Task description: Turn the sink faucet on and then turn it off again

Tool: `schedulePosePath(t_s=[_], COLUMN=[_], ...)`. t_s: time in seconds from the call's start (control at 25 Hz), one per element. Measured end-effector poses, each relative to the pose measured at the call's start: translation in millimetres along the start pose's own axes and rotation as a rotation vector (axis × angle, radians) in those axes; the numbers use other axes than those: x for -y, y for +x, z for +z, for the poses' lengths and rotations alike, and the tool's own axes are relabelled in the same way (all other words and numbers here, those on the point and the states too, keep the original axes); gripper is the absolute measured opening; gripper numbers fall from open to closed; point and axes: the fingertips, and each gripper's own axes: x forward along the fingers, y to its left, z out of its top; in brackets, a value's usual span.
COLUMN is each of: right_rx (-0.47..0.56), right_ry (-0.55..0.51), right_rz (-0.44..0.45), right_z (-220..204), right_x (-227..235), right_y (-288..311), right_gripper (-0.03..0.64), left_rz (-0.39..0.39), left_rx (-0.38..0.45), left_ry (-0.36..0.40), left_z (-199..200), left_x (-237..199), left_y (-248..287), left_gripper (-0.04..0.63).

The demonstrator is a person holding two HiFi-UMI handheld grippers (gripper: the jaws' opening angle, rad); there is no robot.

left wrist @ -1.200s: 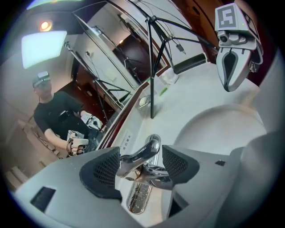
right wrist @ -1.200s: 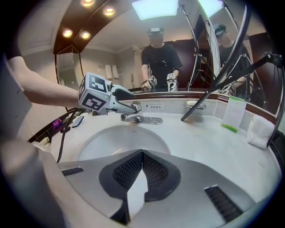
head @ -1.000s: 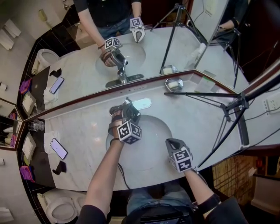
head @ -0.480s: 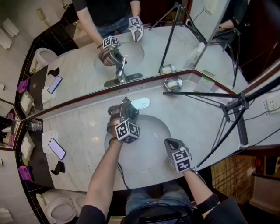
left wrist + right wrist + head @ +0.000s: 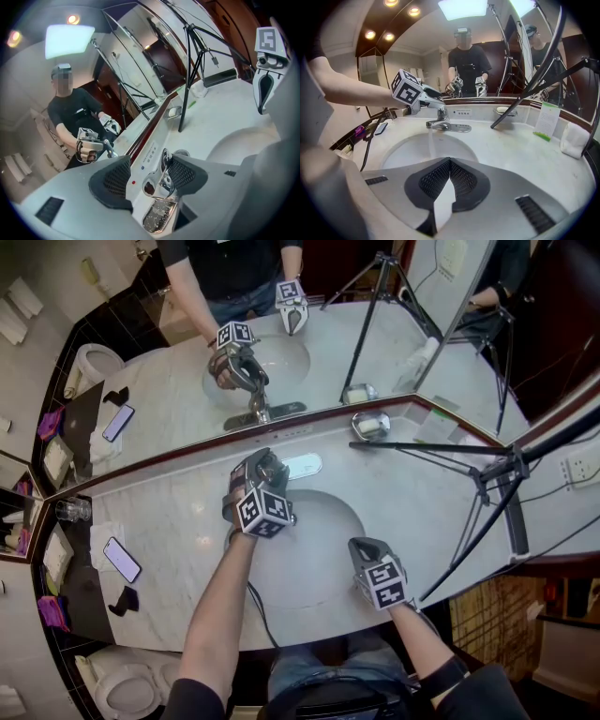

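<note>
Head view: my left gripper (image 5: 267, 467) sat on the faucet (image 5: 302, 466) behind the sink (image 5: 323, 545); right gripper (image 5: 362, 549) idle at the front rim.

Left gripper view: fingers, just closing, stood apart round the lever (image 5: 159, 183), unclamped. I'd seat both pads before pushing down.

Right gripper view: fingers closed, empty. Only here water (image 5: 431, 143) showed running.

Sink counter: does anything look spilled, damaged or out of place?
Nothing is spilled or damaged. The faucet is running, with a water stream falling into the basin. One unusual thing: a black tripod leg stands on the counter beside the soap dish.
</note>
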Motion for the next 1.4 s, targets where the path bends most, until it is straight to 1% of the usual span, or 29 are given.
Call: schedulePosePath(t_s=[0.16,0.36,0.56,0.68,0.8,0.96,1.08,1.24,1.28,1.36,1.4], right_rx=[0.004,0.009,0.010,0.009,0.012,0.018,0.027,0.046,0.049,0.055,0.059], right_ry=[-0.001,-0.009,-0.003,-0.002,-0.009,-0.017,-0.033,-0.073,-0.078,-0.085,-0.086], right_rz=[0.001,-0.007,-0.002,0.001,0.008,0.024,0.026,0.027,0.029,0.032,0.034], right_z=[4,2,2,0,0,4,7,11,14,21,24], right_x=[2,7,3,-1,-6,-15,-18,-21,-23,-26,-28], right_y=[2,3,-1,-4,-5,-12,-18,-23,-25,-29,-31], right_gripper=[0.017,0.017,0.017,0.017,0.017,0.017,0.017,0.017,0.017,0.017,0.017], left_rz=[-0.041,-0.044,-0.046,-0.045,-0.050,-0.045,-0.017,0.033,0.046,0.065,0.073], left_rx=[0.000,0.005,-0.010,-0.018,-0.008,0.001,0.002,0.003,0.006,0.009,0.009], left_ry=[-0.008,-0.015,-0.031,-0.015,-0.001,-0.014,-0.047,-0.115,-0.134,-0.184,-0.220], left_z=[-9,-10,-11,-12,-10,-6,-1,-2,-3,-9,-11], left_x=[6,6,7,11,19,25,22,16,15,14,13], left_y=[7,7,4,-4,-16,-42,-67,-104,-113,-131,-141], left_gripper=[0.252,0.246,0.241,0.231,0.225,0.218,0.181,0.064,0.043,0.005,0.005])
